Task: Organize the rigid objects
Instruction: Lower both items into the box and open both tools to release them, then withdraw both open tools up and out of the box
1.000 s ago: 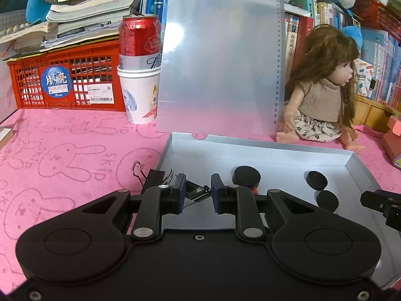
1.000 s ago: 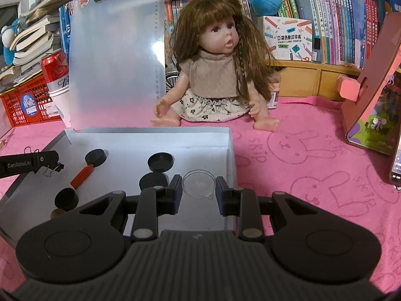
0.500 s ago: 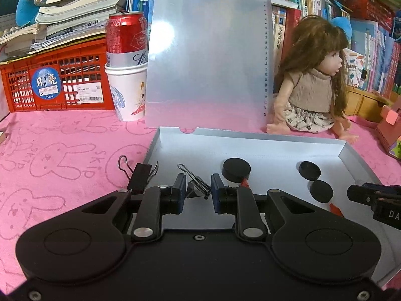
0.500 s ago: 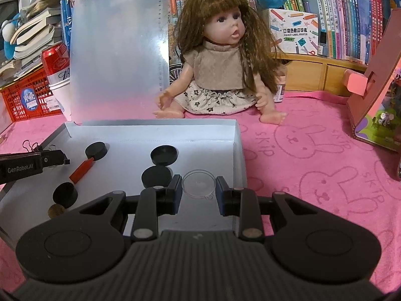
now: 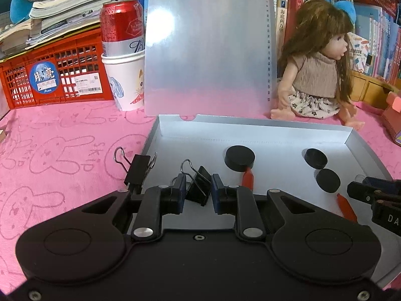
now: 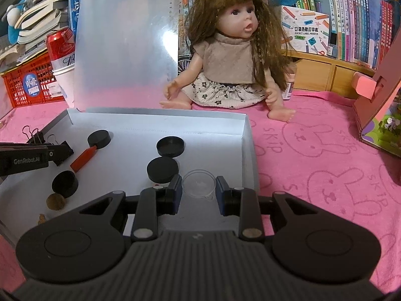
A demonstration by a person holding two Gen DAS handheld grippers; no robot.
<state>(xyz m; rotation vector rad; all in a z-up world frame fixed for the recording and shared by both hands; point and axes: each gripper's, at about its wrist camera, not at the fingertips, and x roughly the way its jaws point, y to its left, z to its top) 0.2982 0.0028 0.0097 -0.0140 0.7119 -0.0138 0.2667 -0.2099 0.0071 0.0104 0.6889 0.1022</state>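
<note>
Pink bunny-print cloth covers the table; books, a red crate, a can in a paper cup, a clear board and a doll line the back from 10 to 2 o'clock

White tray sits front-centre. Inside it: black discs at 12, centre, 10 and 8 o'clock, a red stick touching the 10 o'clock disc, a brown lump at 8 o'clock, and a clear dish by the right wall at 4 o'clock

L gripper is clamped on a black binder clip, tilted, its wire handles sticking up, over the tray's left part. A 2nd clip is pinched on the tray's left rim, just beside at 10 o'clock of the gripper

R gripper: jaws apart, dish between them; pads look a hair off its rim, contact not sure. From the left wrist cam its tip shows at 3 o'clock, near a 2nd red stick
</note>
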